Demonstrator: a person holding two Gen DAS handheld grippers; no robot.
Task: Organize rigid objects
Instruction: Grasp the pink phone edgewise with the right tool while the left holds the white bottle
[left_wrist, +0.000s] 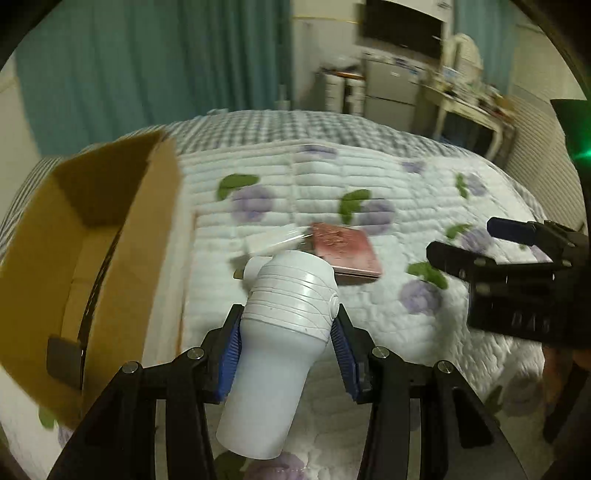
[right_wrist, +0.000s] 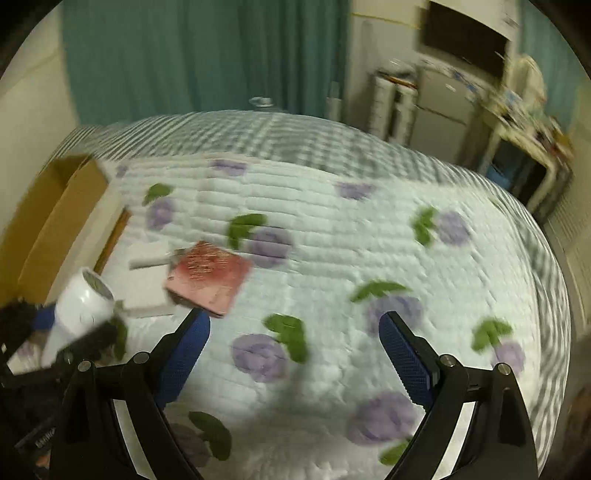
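My left gripper (left_wrist: 286, 347) is shut on a white plastic cup-shaped device (left_wrist: 280, 332), held above the quilted bed beside an open cardboard box (left_wrist: 92, 236) on its left. The device also shows in the right wrist view (right_wrist: 79, 306), as does the box (right_wrist: 55, 221). A pink book (left_wrist: 345, 253) and a white flat box (left_wrist: 269, 240) lie on the quilt ahead; the right wrist view shows the book (right_wrist: 210, 277) and the white box (right_wrist: 147, 277). My right gripper (right_wrist: 295, 350) is open and empty above the quilt, and appears at the right in the left wrist view (left_wrist: 476, 247).
The bed carries a white quilt with purple flowers (right_wrist: 332, 258) over a grey checked cover. Teal curtains (left_wrist: 147, 66) hang behind. A fridge (left_wrist: 391, 88) and a cluttered desk (left_wrist: 472, 103) stand at the back right.
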